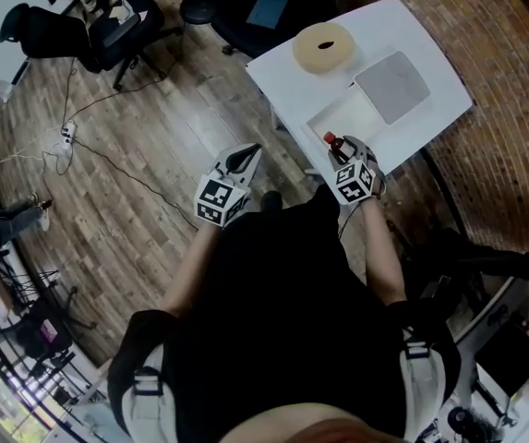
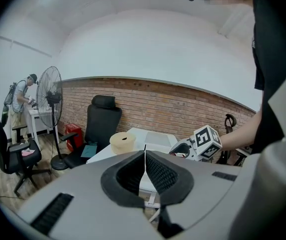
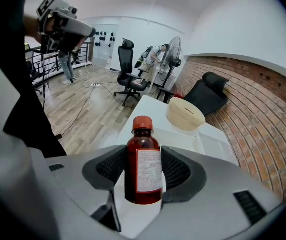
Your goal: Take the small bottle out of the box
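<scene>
Your right gripper [image 3: 143,170] clenched the small bottle [image 3: 143,159] upright, seemingly just outside the box [image 1: 345,121], over the table edge. Any slack grip risked dropping it floorward. Your left gripper [image 2: 144,170] was pinched together, empty.

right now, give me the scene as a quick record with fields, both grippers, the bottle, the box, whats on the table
left gripper: jaws together, nothing between them, held off the table's edge
right gripper: shut on the small bottle
small bottle: upright, dark red with red cap and white label, held over the near part of the table
box: white, open, on the table, grey panel beside it
table: white, also carries a beige round object at its far end
task state: bottle appears lifted out of the box, not yet set down
</scene>
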`<state>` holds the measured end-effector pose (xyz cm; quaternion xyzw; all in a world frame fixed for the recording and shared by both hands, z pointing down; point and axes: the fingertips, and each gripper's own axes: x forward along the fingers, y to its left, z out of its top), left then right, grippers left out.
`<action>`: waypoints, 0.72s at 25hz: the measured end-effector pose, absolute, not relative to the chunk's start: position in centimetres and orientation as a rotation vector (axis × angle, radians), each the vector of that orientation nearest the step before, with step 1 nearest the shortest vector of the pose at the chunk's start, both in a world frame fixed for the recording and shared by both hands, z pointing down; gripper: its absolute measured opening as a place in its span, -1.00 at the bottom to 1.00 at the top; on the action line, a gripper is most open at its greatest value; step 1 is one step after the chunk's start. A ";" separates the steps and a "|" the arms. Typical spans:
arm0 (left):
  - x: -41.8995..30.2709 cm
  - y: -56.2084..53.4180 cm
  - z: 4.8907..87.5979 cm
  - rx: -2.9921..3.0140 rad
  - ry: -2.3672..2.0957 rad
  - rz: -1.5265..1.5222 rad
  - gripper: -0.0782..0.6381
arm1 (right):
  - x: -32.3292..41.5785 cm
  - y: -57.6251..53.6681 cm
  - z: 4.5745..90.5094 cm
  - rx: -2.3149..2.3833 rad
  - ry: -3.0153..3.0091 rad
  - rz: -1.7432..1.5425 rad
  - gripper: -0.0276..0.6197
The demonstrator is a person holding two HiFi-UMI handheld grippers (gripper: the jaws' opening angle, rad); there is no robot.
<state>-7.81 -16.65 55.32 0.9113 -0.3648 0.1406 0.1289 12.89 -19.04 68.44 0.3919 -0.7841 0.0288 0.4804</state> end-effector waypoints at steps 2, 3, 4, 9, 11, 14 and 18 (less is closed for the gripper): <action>-7.8 -16.3 55.4 2.653 -1.048 0.402 -0.72 | 12.4 -18.6 67.9 0.977 -1.926 0.072 -0.24; -7.8 -16.1 55.5 2.656 -1.041 0.402 -0.72 | 12.2 -18.4 67.7 0.986 -1.934 0.074 -0.24; -7.8 -16.0 55.6 2.659 -1.034 0.402 -0.72 | 12.0 -18.2 67.5 0.993 -1.941 0.076 -0.24; -7.8 -15.6 55.6 2.677 -0.998 0.393 -0.72 | 11.6 -17.8 66.0 1.047 -1.964 0.086 -0.24; -7.8 -15.5 55.6 2.683 -0.988 0.391 -0.72 | 11.6 -17.6 65.5 1.076 -1.968 0.094 -0.24; -8.0 -15.3 55.6 2.685 -0.980 0.384 -0.72 | 11.5 -17.1 64.6 1.113 -1.977 0.100 -0.24; -8.0 -15.6 55.6 2.690 -0.961 0.383 -0.72 | 11.9 -17.1 63.0 1.177 -1.993 0.104 -0.24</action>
